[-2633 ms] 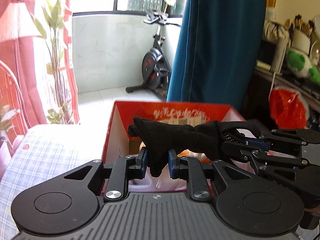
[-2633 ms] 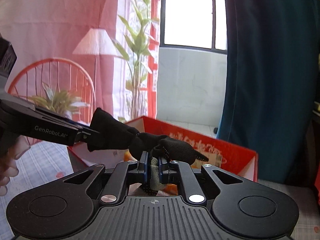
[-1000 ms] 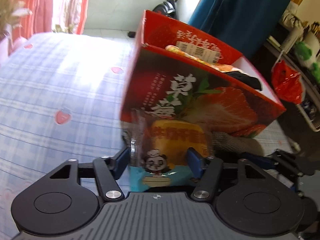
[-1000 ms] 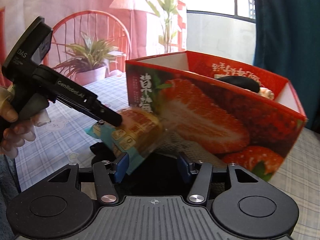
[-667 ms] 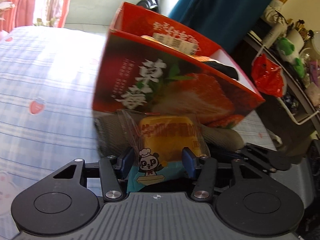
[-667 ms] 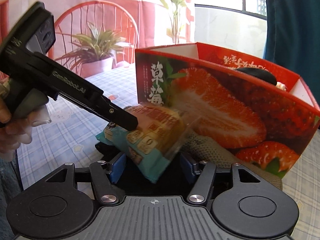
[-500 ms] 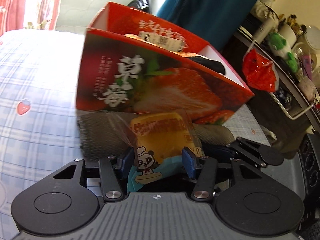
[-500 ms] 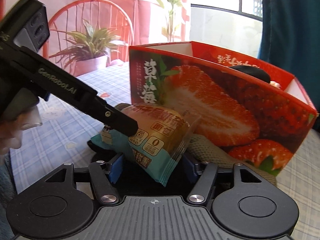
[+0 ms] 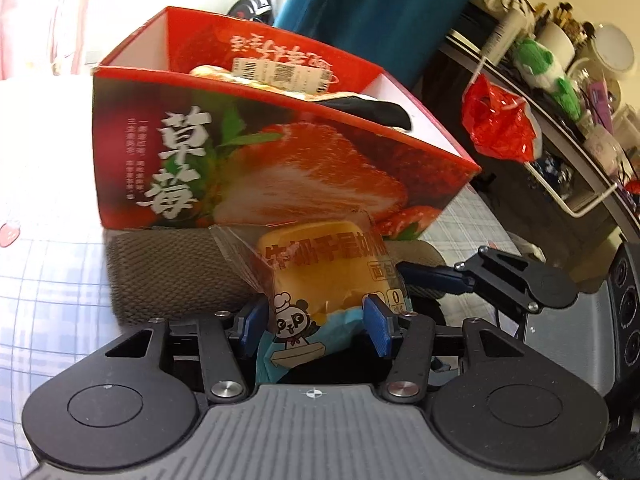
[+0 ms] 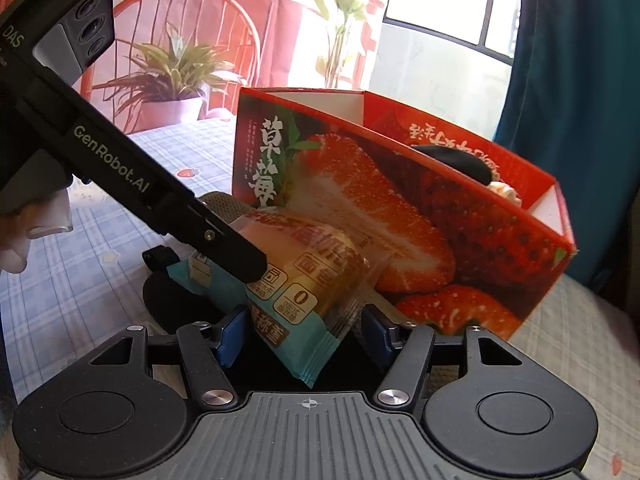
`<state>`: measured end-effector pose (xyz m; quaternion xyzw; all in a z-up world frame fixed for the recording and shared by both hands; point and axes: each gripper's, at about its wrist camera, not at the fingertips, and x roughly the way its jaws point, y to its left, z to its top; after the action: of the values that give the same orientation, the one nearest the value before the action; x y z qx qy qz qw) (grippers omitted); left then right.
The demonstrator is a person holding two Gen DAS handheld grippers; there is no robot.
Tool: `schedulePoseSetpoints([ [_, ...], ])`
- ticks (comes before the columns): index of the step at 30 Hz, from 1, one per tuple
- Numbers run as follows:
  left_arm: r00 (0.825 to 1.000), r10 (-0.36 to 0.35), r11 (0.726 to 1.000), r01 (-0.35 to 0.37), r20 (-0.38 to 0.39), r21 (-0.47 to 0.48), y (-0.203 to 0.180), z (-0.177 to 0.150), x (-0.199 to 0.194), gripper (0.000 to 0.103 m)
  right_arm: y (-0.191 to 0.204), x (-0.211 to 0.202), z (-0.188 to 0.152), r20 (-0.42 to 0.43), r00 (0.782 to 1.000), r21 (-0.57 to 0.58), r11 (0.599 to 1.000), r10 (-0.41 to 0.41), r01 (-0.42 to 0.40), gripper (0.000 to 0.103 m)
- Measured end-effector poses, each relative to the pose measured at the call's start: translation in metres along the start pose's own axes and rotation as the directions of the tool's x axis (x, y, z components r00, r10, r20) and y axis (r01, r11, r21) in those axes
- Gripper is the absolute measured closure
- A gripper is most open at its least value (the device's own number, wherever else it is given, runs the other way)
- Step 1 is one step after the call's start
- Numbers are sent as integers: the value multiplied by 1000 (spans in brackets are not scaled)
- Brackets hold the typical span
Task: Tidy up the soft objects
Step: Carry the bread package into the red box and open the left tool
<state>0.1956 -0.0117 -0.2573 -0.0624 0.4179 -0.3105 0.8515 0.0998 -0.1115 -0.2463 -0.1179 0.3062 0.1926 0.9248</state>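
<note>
Where left claw [image 9: 314, 330] pinches: bread packet [image 9: 328, 276].

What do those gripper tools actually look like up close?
Each gripper is matte black, with two round discs, a ribbed grey plate, silver screws and blue pads. The left gripper, seen side-on, is a long black bar printed "GenRobot.AI", with a grey lens block marked "DAS".

— What stood off at two o'clock?
— A shelf [image 9: 576, 184] with a red plastic bag [image 9: 498, 122] hanging beside a green plush toy [image 9: 546, 68].
— And toward eleven?
— A potted plant [image 10: 168, 76] before a red chair [image 10: 180, 12]; a blue curtain [image 10: 576, 80] hung at one o'clock.
</note>
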Motion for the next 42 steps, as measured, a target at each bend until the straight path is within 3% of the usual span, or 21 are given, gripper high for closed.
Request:
schedulePoseSetpoints([
  [8, 1000, 2, 999, -1, -13, 34, -14, 0, 9, 48, -10, -7, -5, -12, 999, 15, 999, 31, -31, 52],
  [15, 999, 28, 997, -27, -16, 76, -20, -2, 15, 42, -5, 2, -6, -10, 999, 35, 998, 48, -47, 59],
  [22, 1000, 21, 993, -22, 9, 115, -28, 3, -2, 44, -6, -8, 2, 5, 999, 63, 997, 49, -49, 62],
  [33, 985, -72, 985, 45, 158, 164, -50, 42, -65, 44, -27, -58, 50, 132, 990, 18, 999, 44, -47, 62],
  [42, 979, -50, 993, 27, 198, 116, -39, 83, -64, 44, -48, -43, 97, 160, 987, -7, 1000, 16, -15, 62],
])
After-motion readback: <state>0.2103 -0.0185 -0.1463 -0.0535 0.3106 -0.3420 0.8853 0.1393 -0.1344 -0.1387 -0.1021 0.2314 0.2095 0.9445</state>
